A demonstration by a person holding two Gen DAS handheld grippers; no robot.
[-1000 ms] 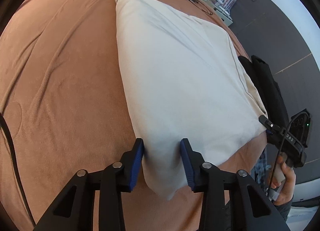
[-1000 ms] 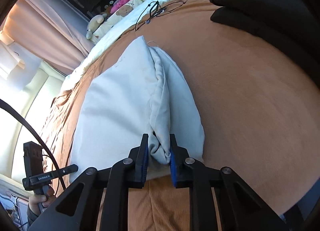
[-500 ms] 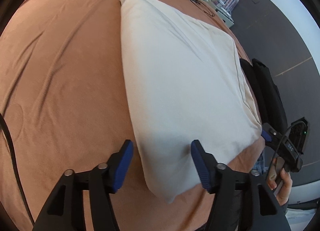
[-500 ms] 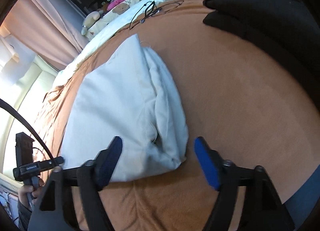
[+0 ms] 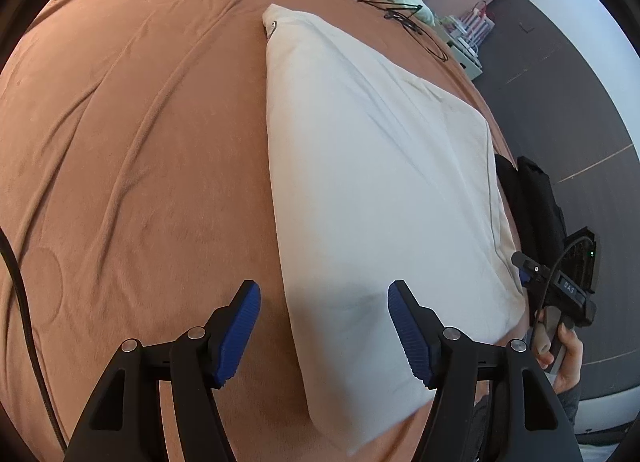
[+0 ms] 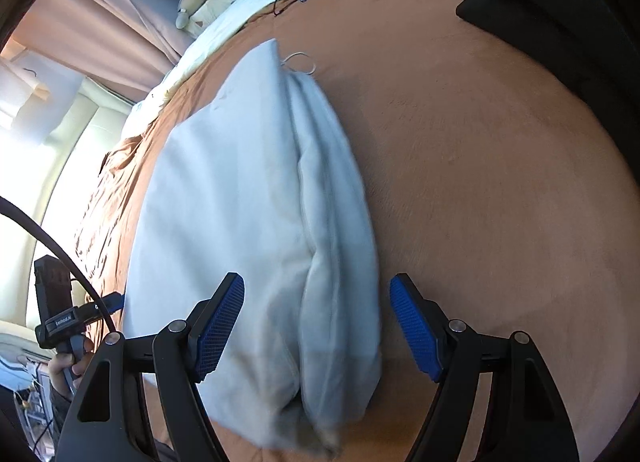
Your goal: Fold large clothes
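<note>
The bed (image 5: 132, 150) carries the cream garment (image 5: 380, 190), lying flat as a folded, layered rectangle. Left hand-held gripper (image 5: 324, 328) and right hand-held gripper (image 6: 316, 326): jaws apart, holding nothing. Judgement: folding appears largely done; a final fold may remain.

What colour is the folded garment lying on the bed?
Cream, plain without pattern; the folded garment shows best in the left wrist view.

Daylight enters from the window (image 6: 24, 102), which is overexposed with glare. Near the left gripper (image 5: 324, 326), a soft shadow crosses the folded cream garment (image 5: 376, 182). Both views show fisheye curvature, dark corner vignetting and slight motion blur.
</note>
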